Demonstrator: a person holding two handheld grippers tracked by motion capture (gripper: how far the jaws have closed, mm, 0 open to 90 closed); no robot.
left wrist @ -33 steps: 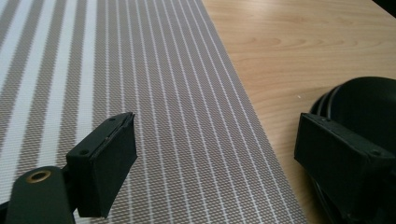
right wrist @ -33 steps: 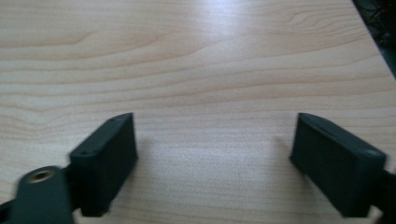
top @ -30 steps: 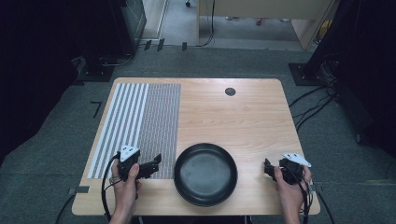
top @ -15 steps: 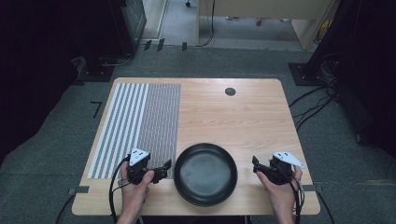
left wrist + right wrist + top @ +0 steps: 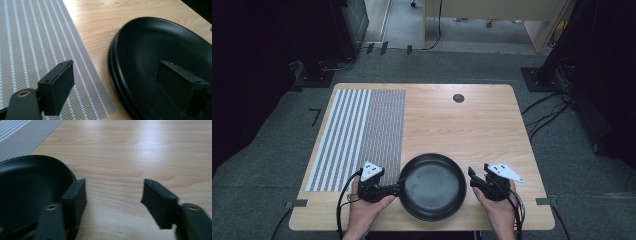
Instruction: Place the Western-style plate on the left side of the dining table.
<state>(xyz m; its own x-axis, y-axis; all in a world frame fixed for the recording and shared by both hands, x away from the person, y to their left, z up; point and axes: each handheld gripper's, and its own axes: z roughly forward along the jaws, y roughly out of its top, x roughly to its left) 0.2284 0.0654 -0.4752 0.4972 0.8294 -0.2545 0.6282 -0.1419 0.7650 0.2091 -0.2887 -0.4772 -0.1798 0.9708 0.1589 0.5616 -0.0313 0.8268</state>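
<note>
Now the black pan [image 5: 432,186] lies between both tools: left tool [image 5: 398,189] wide, straddling its rim; right tool [image 5: 472,176] half-open, closing, empty.

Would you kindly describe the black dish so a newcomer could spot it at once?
On the wooden table, look at the near edge, just right of the striped grey placemat. The black dish lies there between the two grippers: round, shallow, matte and the table's one dark thing of that size.

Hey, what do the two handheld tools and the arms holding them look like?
Both are black, each topped by a grey three-cornered plate with dark dots: left tool, right tool. Each has two flat black rectangular pads, brass-coloured screws, and a black trailing cable. The forearms are bare, no sleeves.
</note>
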